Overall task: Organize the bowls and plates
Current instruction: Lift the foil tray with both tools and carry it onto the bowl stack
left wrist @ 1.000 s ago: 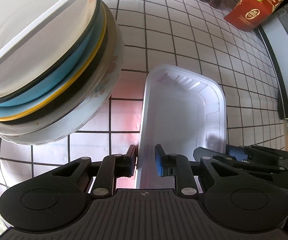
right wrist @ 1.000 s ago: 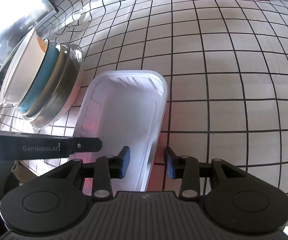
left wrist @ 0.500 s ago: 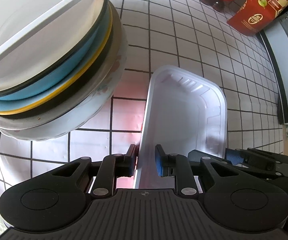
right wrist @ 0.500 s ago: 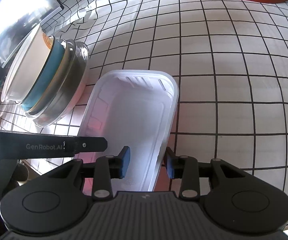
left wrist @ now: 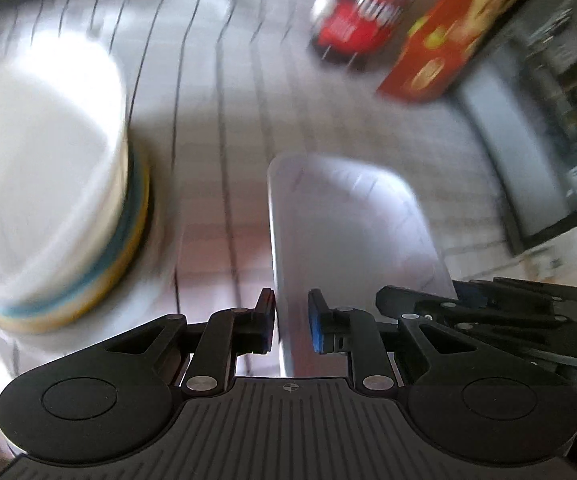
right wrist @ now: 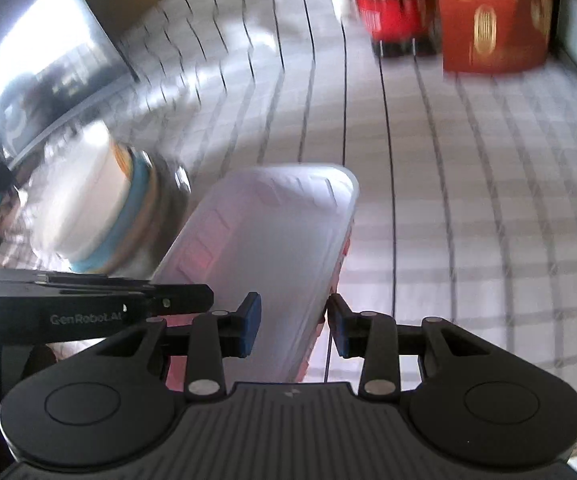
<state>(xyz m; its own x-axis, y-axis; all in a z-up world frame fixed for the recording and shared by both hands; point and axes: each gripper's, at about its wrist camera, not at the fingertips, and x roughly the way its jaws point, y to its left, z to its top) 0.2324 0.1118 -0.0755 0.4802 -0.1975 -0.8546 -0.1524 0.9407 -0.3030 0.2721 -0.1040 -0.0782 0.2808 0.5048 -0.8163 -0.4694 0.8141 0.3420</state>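
White tray [left wrist: 352, 236] is the nearest thing in both views, a rectangular plastic dish with rounded corners, held at its near end from two sides. Left tool [left wrist: 291, 322] has its pads pinched on the tray's left rim, one pad outside the wall and the blue one inside, so it's clamped on that edge. Right tool [right wrist: 294, 326] straddles the tray's right rim the same way, but there's a gap showing around the pads, and I honestly can't tell whether it's gripping or just loosely around the wall. In the left wrist view the right tool's black fingers show just past the tray's right side, and in the right wrist view the left tool's arm comes in from the left at the tray's near corner.

Just to the left of the tray sits the stack of bowls and plates [left wrist: 54, 200], white bowl on top, blue and yellow rims under it, and a wider pale or metallic dish at the bottom; it's close beside the tray, not touching as far as I can see.

Everything's on the white tiled table [right wrist: 468, 200] with dark grid lines. Both frames are heavily blurred. At the far end there's an orange-red box [right wrist: 492, 16] and something red [left wrist: 360, 28] next to it, too smeared to identify.
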